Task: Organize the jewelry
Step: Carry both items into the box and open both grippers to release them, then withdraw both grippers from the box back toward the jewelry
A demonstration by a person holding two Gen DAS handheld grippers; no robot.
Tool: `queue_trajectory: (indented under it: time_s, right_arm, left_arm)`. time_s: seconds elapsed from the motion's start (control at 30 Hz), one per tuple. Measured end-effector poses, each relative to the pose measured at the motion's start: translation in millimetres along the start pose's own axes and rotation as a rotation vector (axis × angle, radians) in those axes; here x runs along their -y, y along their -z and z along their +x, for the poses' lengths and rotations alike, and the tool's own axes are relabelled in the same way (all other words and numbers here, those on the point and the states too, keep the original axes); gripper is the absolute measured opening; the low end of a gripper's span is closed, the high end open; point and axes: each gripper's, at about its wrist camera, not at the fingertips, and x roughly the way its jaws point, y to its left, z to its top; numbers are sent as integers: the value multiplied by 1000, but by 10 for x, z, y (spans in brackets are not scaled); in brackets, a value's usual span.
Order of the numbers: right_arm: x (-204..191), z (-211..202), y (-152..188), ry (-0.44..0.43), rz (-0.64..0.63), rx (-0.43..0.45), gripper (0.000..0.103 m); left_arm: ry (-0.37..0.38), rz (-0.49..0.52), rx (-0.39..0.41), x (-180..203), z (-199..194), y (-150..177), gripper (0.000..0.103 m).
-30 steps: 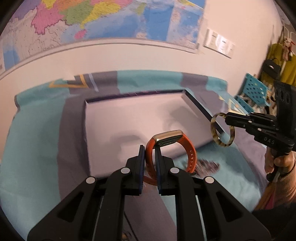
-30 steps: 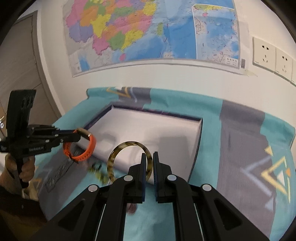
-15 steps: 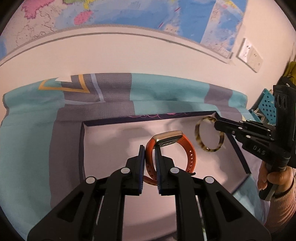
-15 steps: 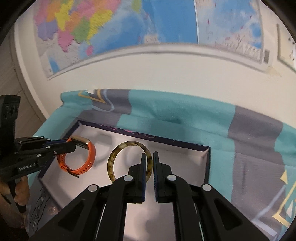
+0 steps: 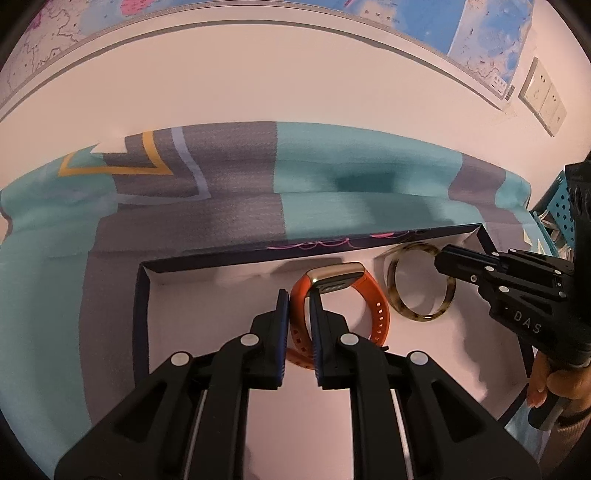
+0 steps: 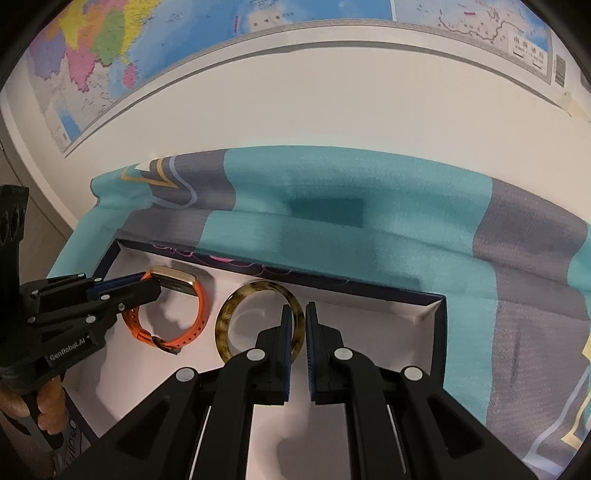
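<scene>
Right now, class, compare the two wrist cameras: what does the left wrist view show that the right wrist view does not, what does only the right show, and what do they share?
Only the left wrist view shows the wall sockets and a blue perforated crate. Only the right wrist view shows the map's coloured regions. Both show the box, the left gripper shut on the orange watch, the right gripper shut on the mottled bangle, and the teal and grey cloth.

Both wrist cams close in, angled down along own claw toward wall map (image 6: 258,14), sharing white box (image 5: 207,302) interior from left & right sides.
</scene>
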Motion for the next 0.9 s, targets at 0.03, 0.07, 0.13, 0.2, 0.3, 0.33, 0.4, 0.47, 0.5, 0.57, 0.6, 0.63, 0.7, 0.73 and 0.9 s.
queue_trajectory:
  time_s: [0.03,0.07,0.13,0.2,0.3,0.33,0.4,0.47,0.5,0.57,0.6,0.63,0.7,0.73,0.9]
  right_arm:
    - [-2,2,-2,3,3,1,6]
    - [-4,10,-2,7,3,-3,6]
    - [-5,21,1,21,7,-6,6]
    - [-7,16,-5,31,13,4,8]
    - [0,-69,-9,30,19,36,15]
    - [0,-120,0,30,19,48,16]
    - [-17,-244,29,11,13,77,18]
    - [-65,-396,87,-16,-12,110,32]
    - [-92,-494,134,-25,-26,132,37]
    - [-166,-701,259,-53,-70,167,42]
    - [-196,-798,330,-63,-88,179,43]
    - [-217,-878,394,-76,-102,187,46]
    - [-264,-1055,571,-105,-141,204,49]
    - [-278,-1120,653,-114,-156,207,49]
    - [-342,-1255,1071,-148,-193,176,49]
  left_arm:
    - [-4,3,-3,13,7,-9,12]
    - [-11,6,-8,28,17,-21,12]
    - [-31,5,-24,39,49,-53,12]
    - [-47,-3,-37,44,78,-76,15]
    - [-47,-11,-37,46,72,-74,25]
    - [-48,-13,-26,45,37,-64,27]
    - [-61,-16,9,37,-49,-44,36]
    - [-55,-19,68,10,-244,8,40]
    - [-58,-14,94,9,-333,37,43]
    - [-57,-1,147,11,-541,120,50]
    - [-53,8,171,18,-638,169,53]
    - [-55,25,200,34,-764,247,54]
    - [-53,49,234,62,-926,358,57]
    - [-42,61,248,75,-1002,431,58]
    - [-5,110,285,112,-1319,872,63]
